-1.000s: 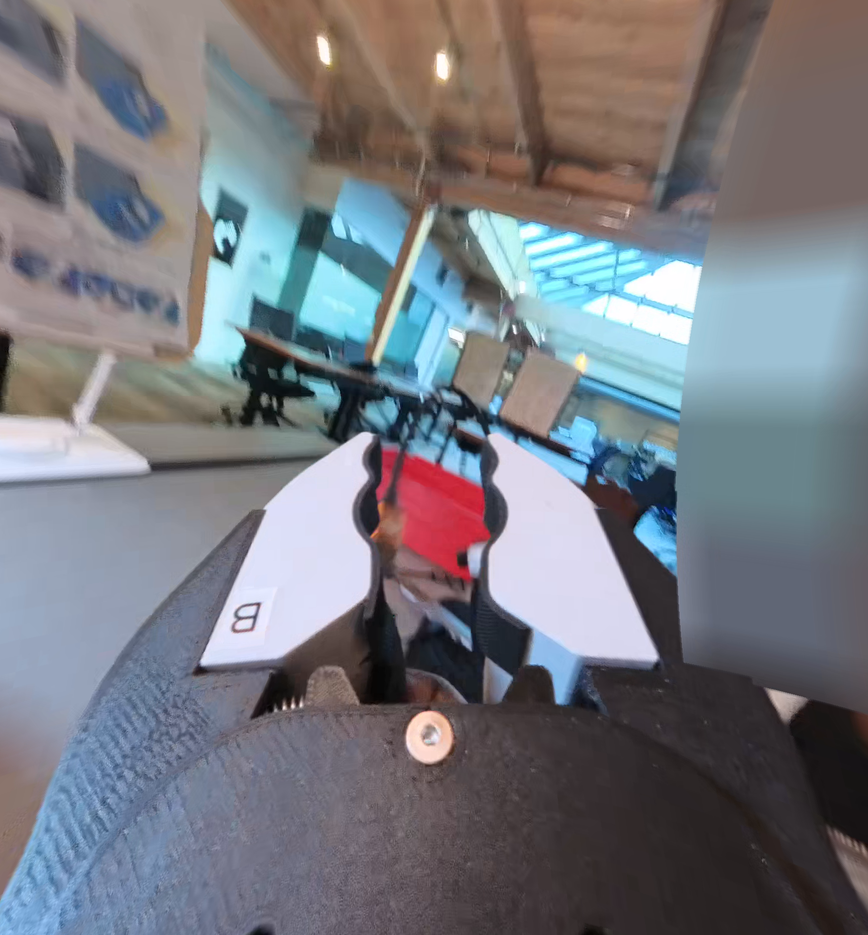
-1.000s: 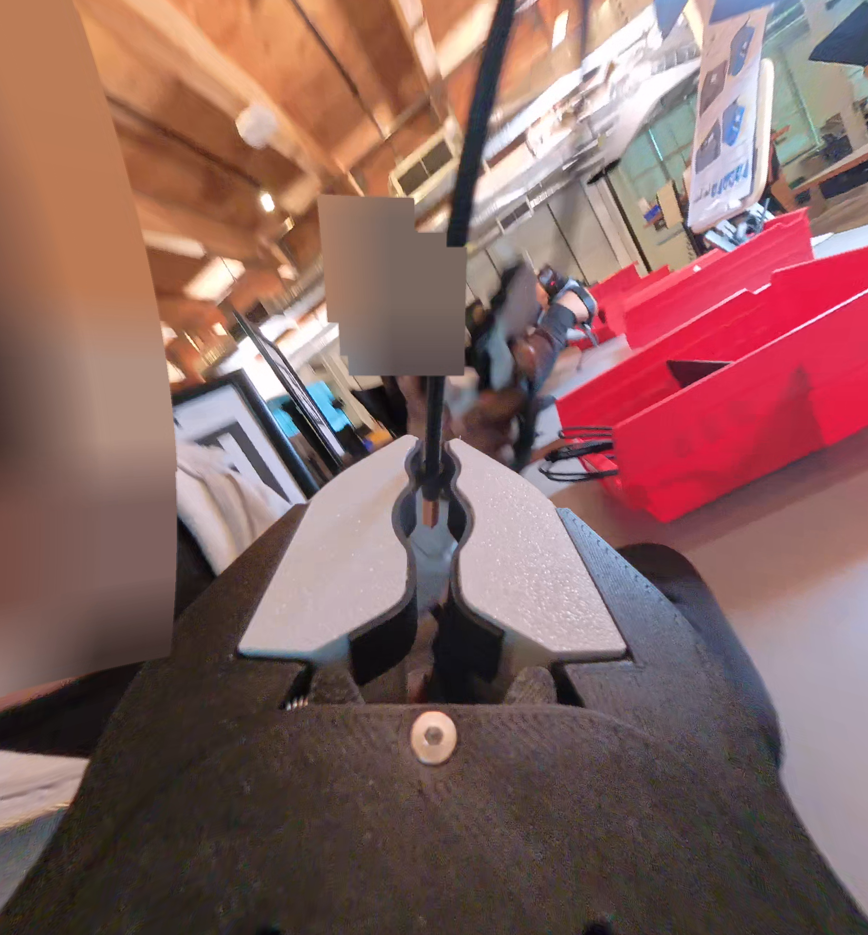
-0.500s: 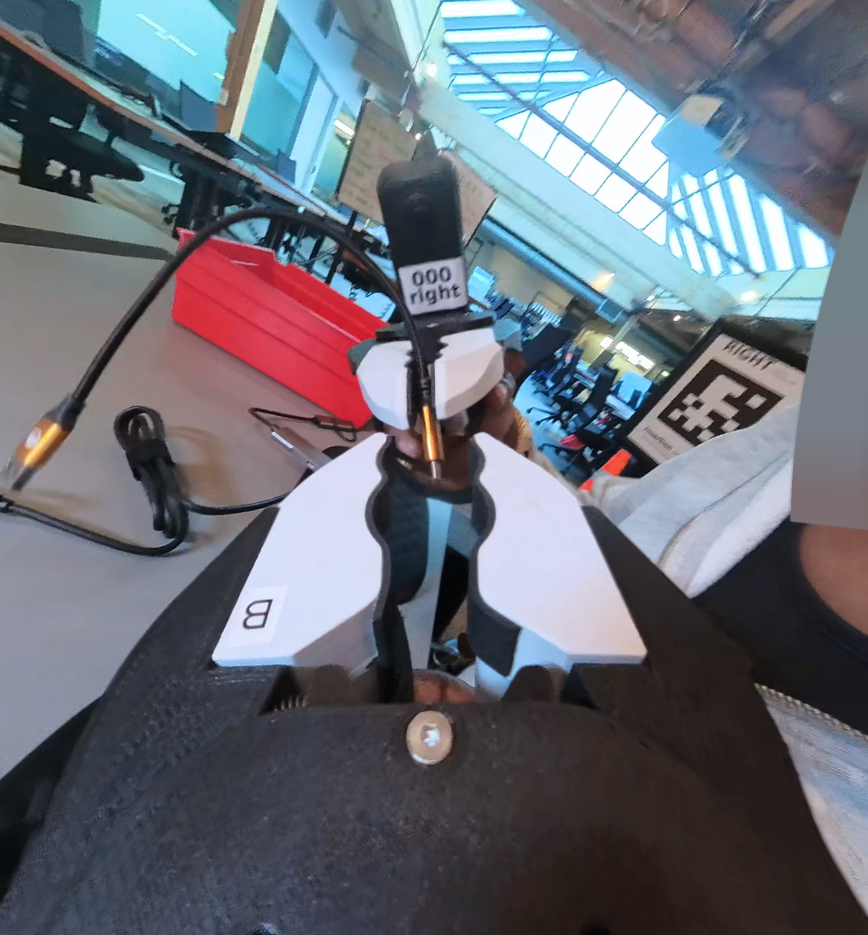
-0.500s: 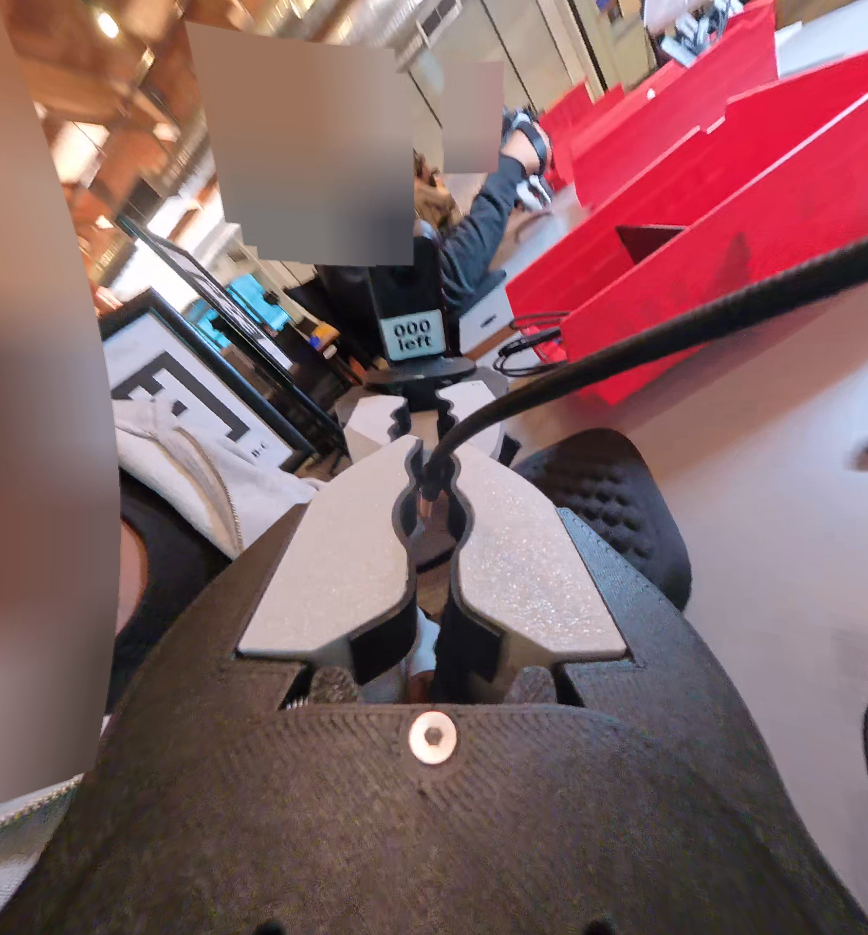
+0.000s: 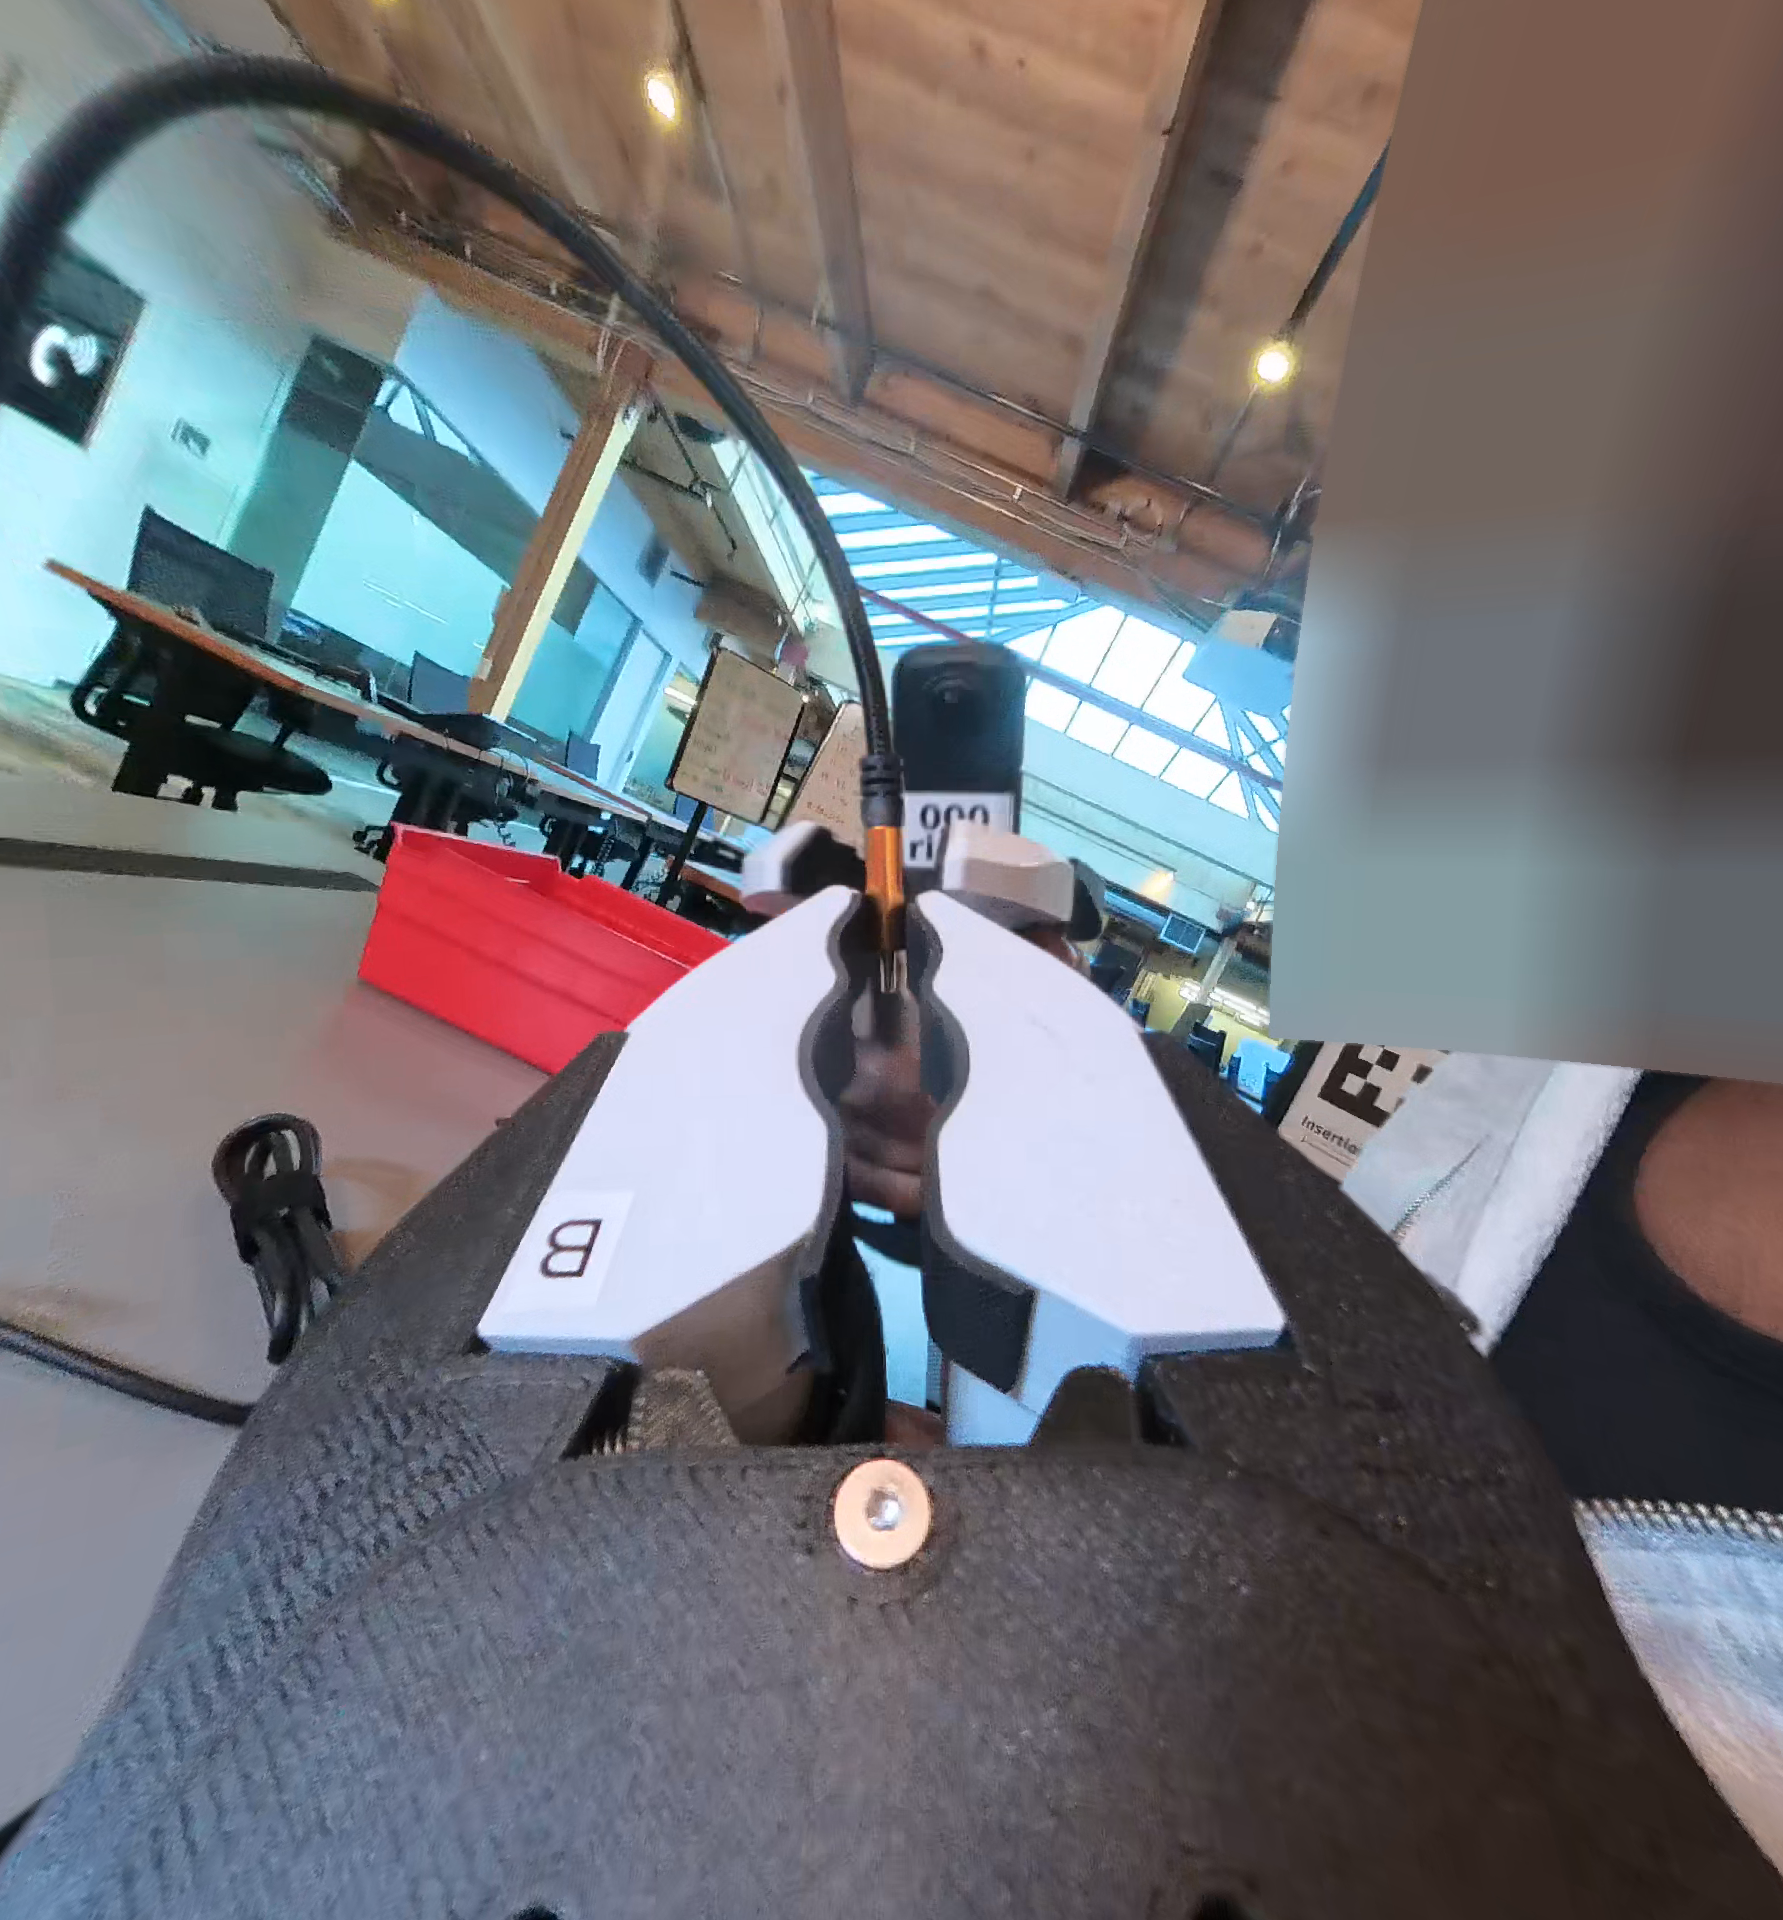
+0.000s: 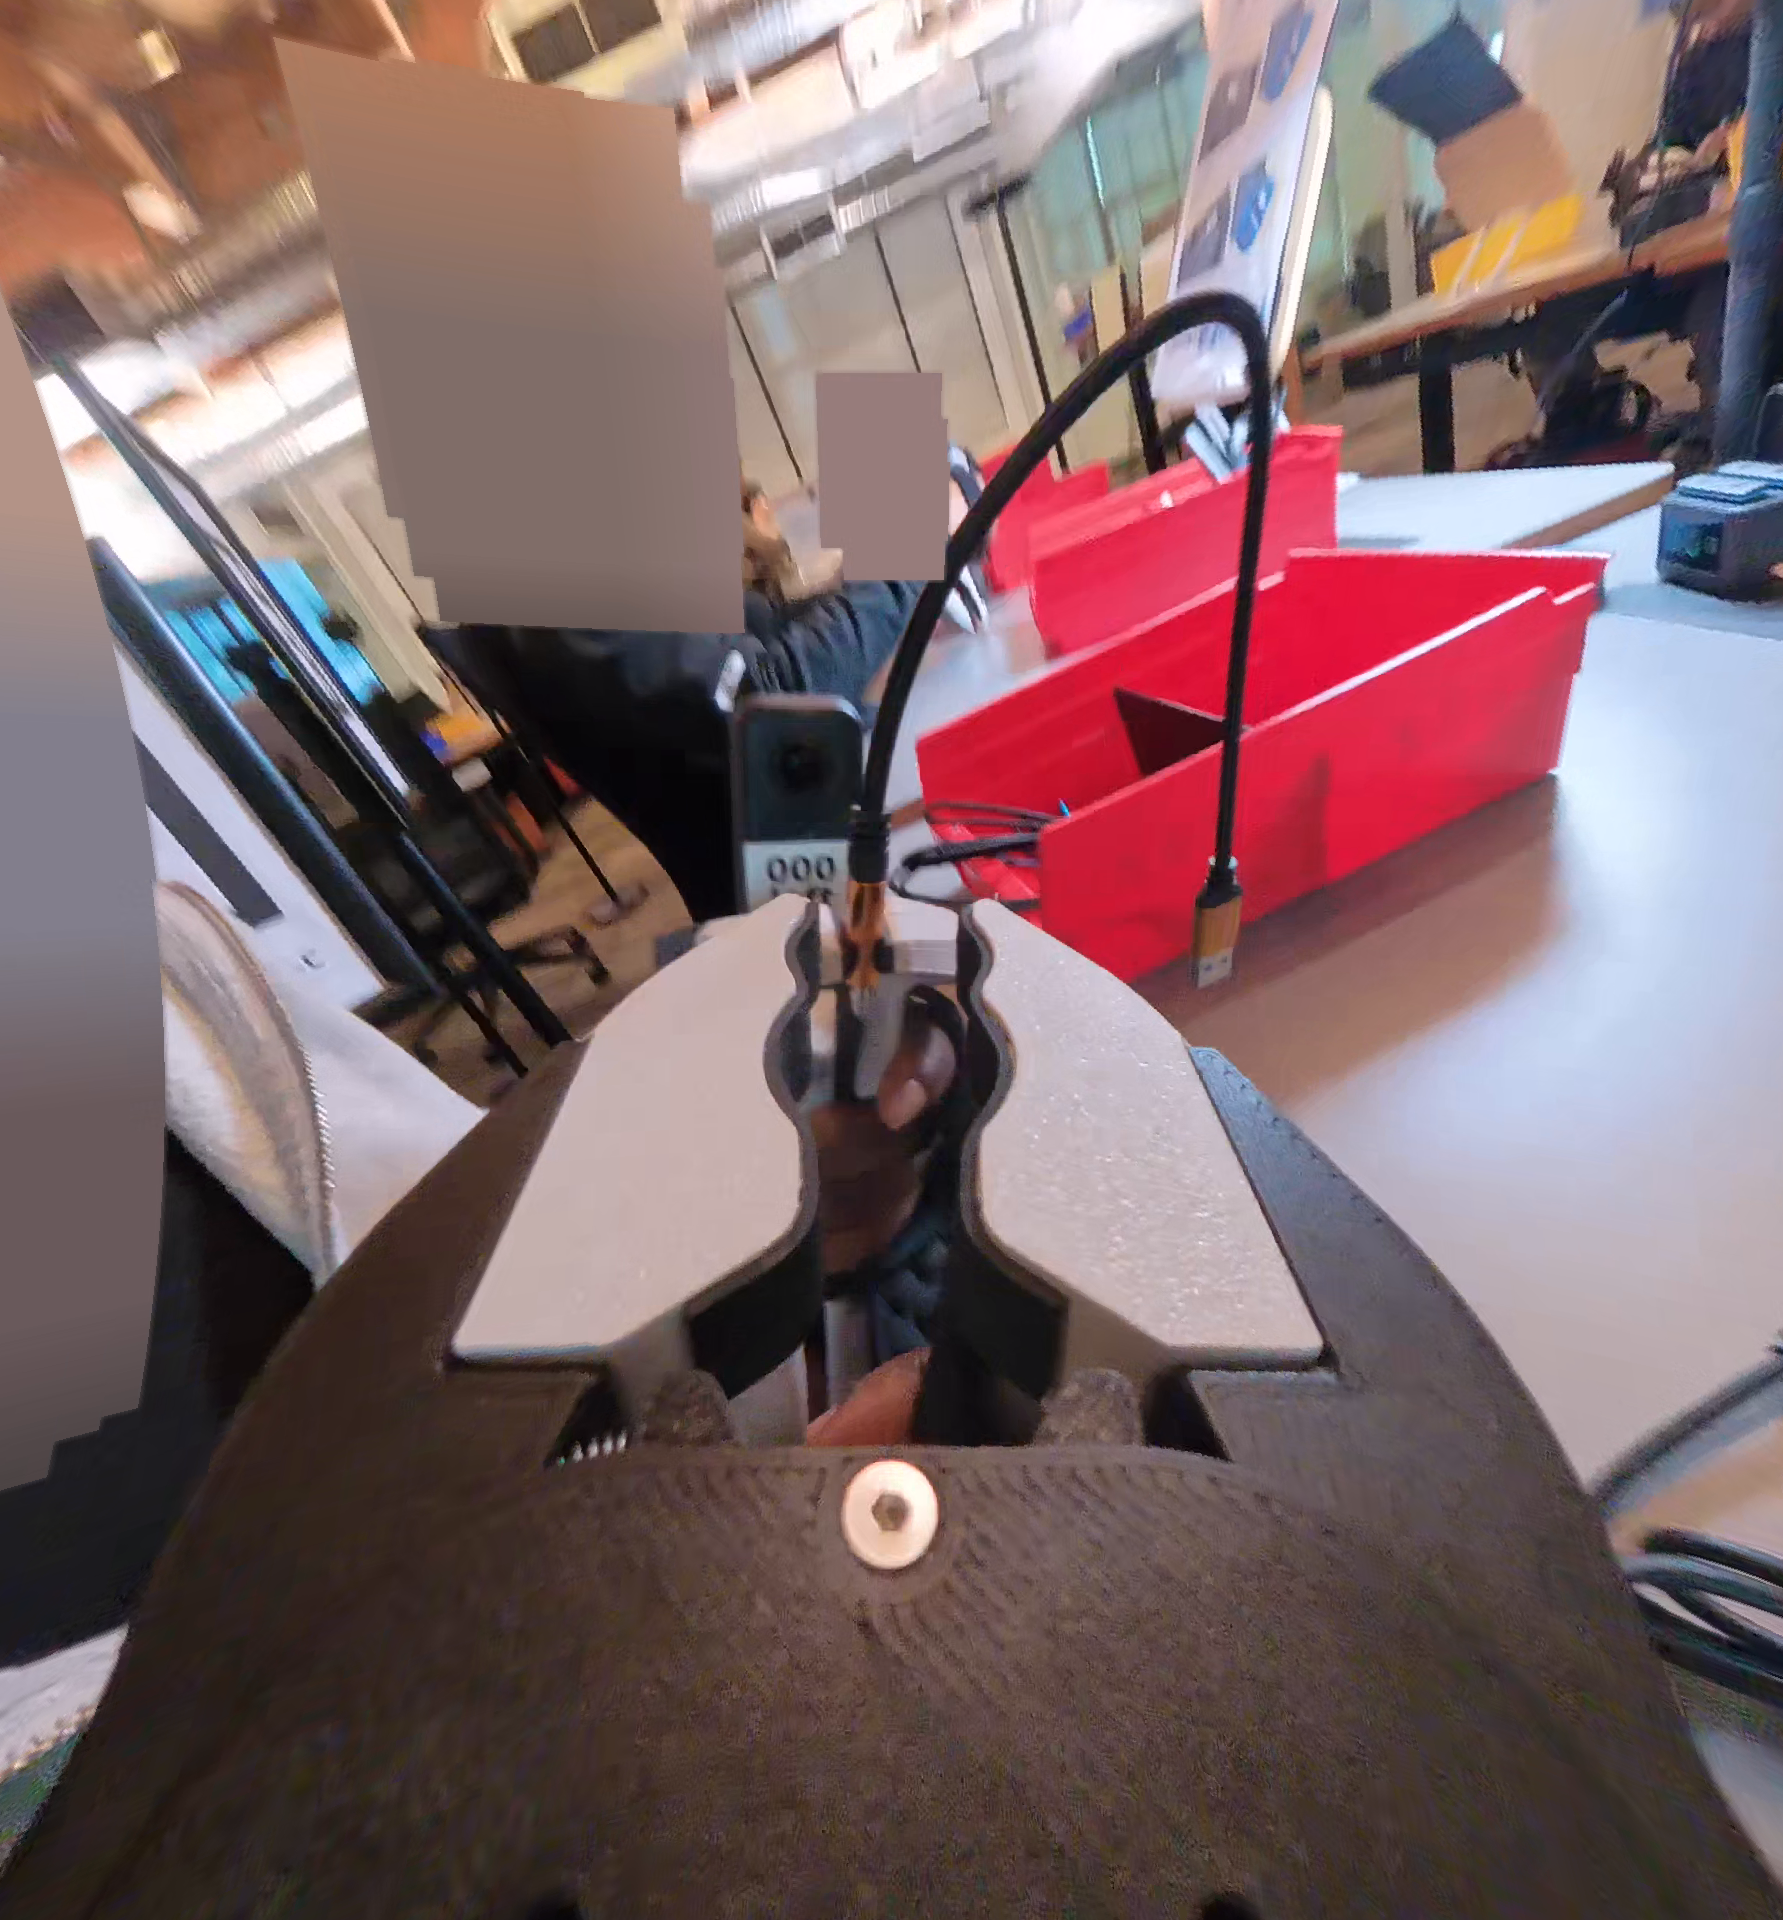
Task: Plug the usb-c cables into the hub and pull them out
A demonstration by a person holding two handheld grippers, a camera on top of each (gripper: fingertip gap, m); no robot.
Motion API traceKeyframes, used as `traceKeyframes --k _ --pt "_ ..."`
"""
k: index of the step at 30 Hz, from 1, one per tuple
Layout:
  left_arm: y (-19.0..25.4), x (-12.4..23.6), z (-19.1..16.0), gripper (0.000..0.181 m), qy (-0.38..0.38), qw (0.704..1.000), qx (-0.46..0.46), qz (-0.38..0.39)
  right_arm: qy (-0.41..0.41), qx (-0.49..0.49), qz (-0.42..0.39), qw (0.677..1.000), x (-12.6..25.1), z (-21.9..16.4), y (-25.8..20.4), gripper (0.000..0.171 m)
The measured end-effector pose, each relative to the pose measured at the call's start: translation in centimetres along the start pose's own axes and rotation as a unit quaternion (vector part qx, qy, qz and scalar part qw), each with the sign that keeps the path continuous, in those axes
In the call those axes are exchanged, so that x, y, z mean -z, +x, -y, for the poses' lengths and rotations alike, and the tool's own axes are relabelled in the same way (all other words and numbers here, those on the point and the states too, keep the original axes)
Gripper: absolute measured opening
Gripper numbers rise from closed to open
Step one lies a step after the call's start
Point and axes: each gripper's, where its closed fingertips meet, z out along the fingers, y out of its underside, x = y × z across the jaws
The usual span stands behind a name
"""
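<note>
My left gripper (image 5: pixel 885 920) is shut on the orange plug (image 5: pixel 882 883) of a black braided cable (image 5: pixel 513 197), which arcs up and away to the left. My right gripper (image 6: pixel 887 925) is open and faces the left one, its tips either side of that plug (image 6: pixel 859 920) without touching it. In the right wrist view the cable (image 6: pixel 1095 384) loops over and its other orange plug (image 6: pixel 1216 920) hangs free above the grey table (image 6: pixel 1593 987). The right gripper (image 5: pixel 908 864) also shows open in the left wrist view. I see no hub.
Red bins (image 6: pixel 1282 748) stand on the table behind the grippers and also show in the left wrist view (image 5: pixel 513 935). A tied black cable bundle (image 5: pixel 274 1216) lies at the left. A black device (image 6: pixel 1749 530) sits far right. A person's body is close by. My two grippers' fingertips are within a few centimetres of each other.
The right gripper, which was shut on the cable, has opened. The left gripper, open before, has closed on the orange plug. Both grippers have turned to face each other.
</note>
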Motion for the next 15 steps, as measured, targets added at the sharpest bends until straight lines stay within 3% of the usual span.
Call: traceKeyframes --k 3,6,8,10,11,15 --pt "-0.2 -0.3 -1.0 0.008 -0.023 1.0 -0.003 0.002 0.033 -0.027 0.016 0.999 0.0 0.0 -0.1 0.02" --pt "-0.3 -0.4 -1.9 0.008 -0.038 0.999 -0.017 0.012 0.015 -0.019 0.021 0.999 -0.2 -0.7 -0.1 0.007" --pt "-0.4 -0.1 -2.0 0.015 -0.058 0.998 -0.038 0.01 -0.018 -0.013 0.02 1.0 0.0 -1.2 0.0 0.006" --pt "-0.9 0.6 -1.1 0.04 -0.057 0.997 -0.056 0.024 -0.054 0.005 0.014 0.998 0.5 -1.6 0.1 0.006" --pt "-1.1 0.9 -0.4 0.044 -0.051 0.997 -0.055 0.031 -0.081 0.016 0.011 0.997 0.7 -2.1 0.2 0.006" --pt "-1.0 0.2 0.0 0.036 -0.062 0.998 0.001 0.013 -0.159 0.042 0.016 0.986 0.9 -3.6 -0.2 0.006"
